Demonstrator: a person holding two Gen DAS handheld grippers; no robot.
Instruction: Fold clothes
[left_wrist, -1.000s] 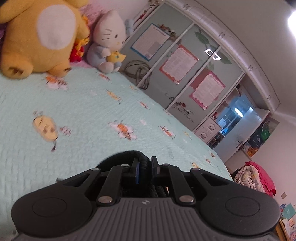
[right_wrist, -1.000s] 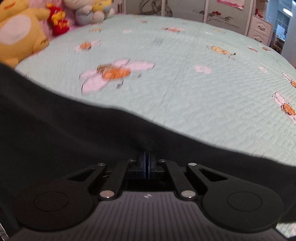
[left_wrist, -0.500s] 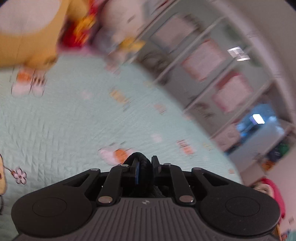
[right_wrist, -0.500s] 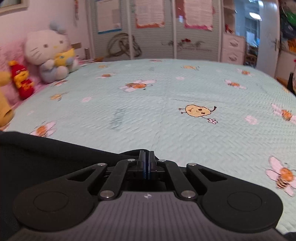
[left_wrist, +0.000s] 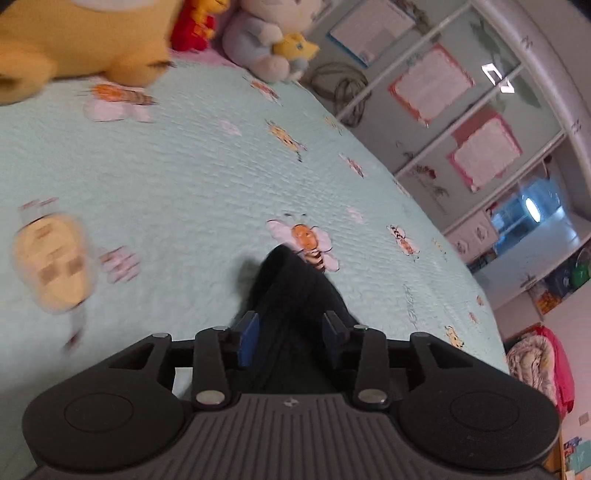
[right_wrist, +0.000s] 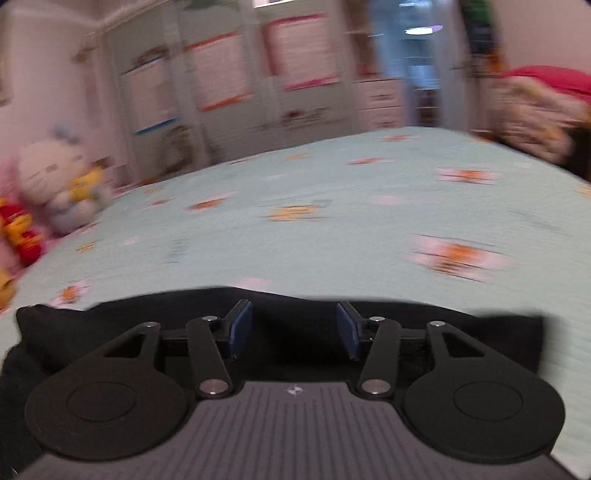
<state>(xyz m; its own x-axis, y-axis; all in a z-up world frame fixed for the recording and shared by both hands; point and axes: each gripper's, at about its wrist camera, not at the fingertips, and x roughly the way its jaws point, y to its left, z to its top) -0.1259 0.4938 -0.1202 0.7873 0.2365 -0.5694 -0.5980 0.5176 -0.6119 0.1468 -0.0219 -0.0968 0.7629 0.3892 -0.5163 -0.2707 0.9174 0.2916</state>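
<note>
In the left wrist view, a yellow plush toy (left_wrist: 85, 40) fills the upper left of the frame on a mint green bed (left_wrist: 177, 177). At lower centre, the left tool (left_wrist: 291, 338) is released, its blue pads apart around a ridge of black garment (left_wrist: 295, 291). In the blurred right wrist view, the right tool (right_wrist: 293, 328) is likewise released above the black garment (right_wrist: 295, 310) lying along the bottom of the frame.
</note>
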